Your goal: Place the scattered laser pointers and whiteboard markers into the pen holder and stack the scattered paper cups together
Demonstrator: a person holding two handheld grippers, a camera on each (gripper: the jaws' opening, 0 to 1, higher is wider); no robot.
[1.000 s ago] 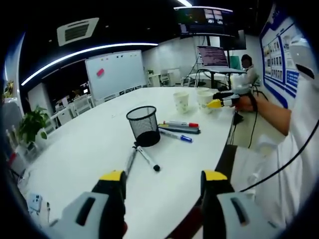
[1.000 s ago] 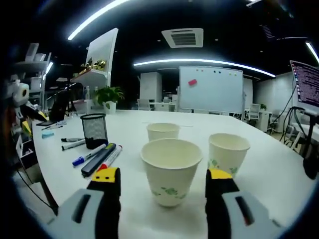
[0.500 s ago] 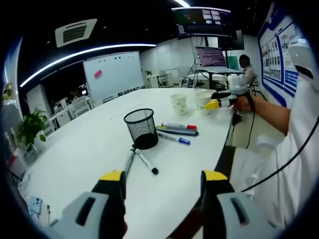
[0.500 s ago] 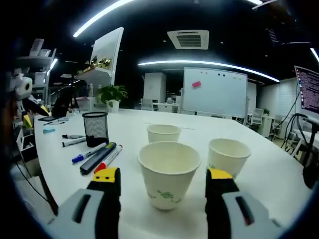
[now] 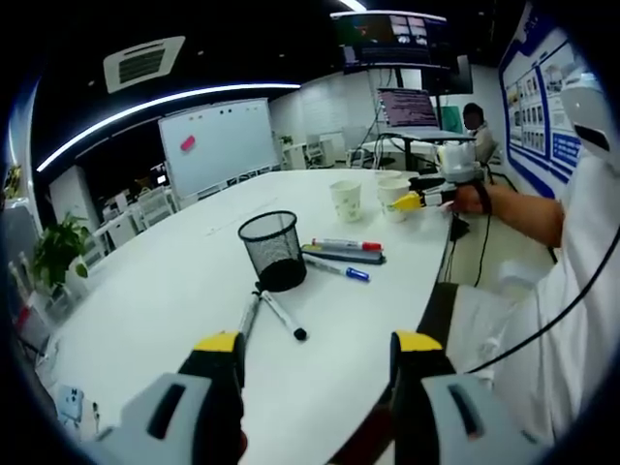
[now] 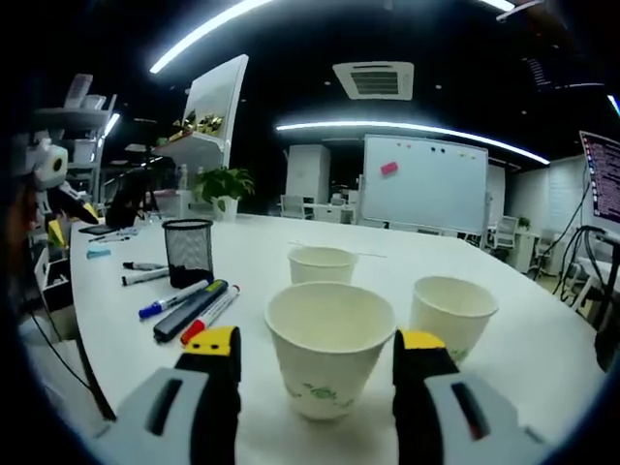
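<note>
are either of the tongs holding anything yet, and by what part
Nothing is held. The right tongs stand open on either side of the nearest paper cup without touching it. The left tongs are open over bare table.

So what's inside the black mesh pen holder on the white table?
Through the black mesh pen holder no marker shows; its interior looks empty, though the bottom is hard to see. Markers lie beside it on the white table.

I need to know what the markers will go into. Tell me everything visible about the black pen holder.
The pen holder is a round cup of black wire mesh with a solid rim and base, narrowing slightly downward. It stands upright on the white table and looks empty. Two markers lie at its foot, their ends close against the base; whether they touch it is unclear. Neither gripper touches it.
</note>
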